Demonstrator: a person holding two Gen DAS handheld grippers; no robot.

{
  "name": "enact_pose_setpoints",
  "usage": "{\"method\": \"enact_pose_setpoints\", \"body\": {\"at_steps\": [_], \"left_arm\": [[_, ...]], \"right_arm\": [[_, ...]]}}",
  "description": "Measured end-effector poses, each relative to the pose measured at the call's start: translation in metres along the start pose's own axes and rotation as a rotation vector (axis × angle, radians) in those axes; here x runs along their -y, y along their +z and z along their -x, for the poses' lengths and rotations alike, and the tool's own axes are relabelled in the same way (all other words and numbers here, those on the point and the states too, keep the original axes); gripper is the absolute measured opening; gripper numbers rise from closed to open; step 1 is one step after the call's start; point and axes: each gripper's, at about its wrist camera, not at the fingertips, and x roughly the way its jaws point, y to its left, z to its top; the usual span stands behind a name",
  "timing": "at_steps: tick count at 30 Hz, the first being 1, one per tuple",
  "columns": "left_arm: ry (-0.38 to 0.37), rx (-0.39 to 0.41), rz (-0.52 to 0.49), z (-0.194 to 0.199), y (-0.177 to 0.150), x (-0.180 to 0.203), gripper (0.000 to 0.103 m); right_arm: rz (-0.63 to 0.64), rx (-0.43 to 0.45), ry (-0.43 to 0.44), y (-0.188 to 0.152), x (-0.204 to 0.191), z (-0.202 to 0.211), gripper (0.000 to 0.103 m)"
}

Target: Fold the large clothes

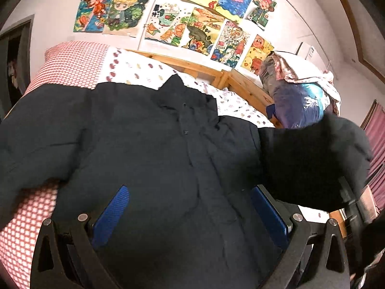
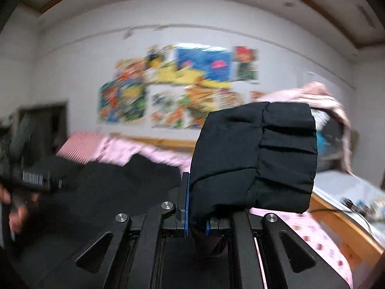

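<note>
A dark navy puffer jacket lies front up on the bed, its collar toward the wooden headboard. My left gripper hovers over the jacket's lower body. It is open, its blue pads wide apart with nothing pinched between them. One sleeve is lifted off the bed at the right. In the right wrist view my right gripper is shut on that sleeve, and the elastic cuff stands up above the jaws. The left gripper's body and a hand show blurred at the left.
The bed has a red checked quilt and a spotted white sheet. Drawings cover the wall above the headboard. A pile of bedding and a blue bag sits at the right. A wooden bed rail runs along the right.
</note>
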Motion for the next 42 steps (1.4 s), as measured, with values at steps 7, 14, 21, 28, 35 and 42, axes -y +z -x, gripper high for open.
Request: {"method": "enact_pose_setpoints", "body": {"at_steps": [7,14,21,28,35,42], "left_arm": [[-0.071,-0.037,0.102,-0.005,-0.017,-0.041,0.102],[-0.120,-0.156,0.143,-0.042,-0.034,-0.049,0.102],[0.015,-0.234,0.058,-0.064,-0.038,-0.032,0.063],[0.082,-0.157,-0.034,-0.055,-0.024,-0.017,0.006],[0.227,0.033,-0.209,-0.031,0.030,-0.010,0.006],[0.333,-0.101,-0.246,-0.084,0.032,-0.040,0.006]], "right_arm": [[0.205,-0.197,0.173,-0.033,-0.092,-0.024,0.012],[0.169,-0.373,0.307,-0.059,-0.119,-0.022,0.057],[0.036,-0.356,0.288,-0.068,-0.097,0.019,0.068],[-0.041,-0.361,0.145,-0.086,-0.067,0.056,0.068],[-0.098,-0.396,0.099,-0.067,-0.038,-0.015,0.068],[-0.102,-0.518,0.171,-0.053,-0.058,-0.137,0.068]]}}
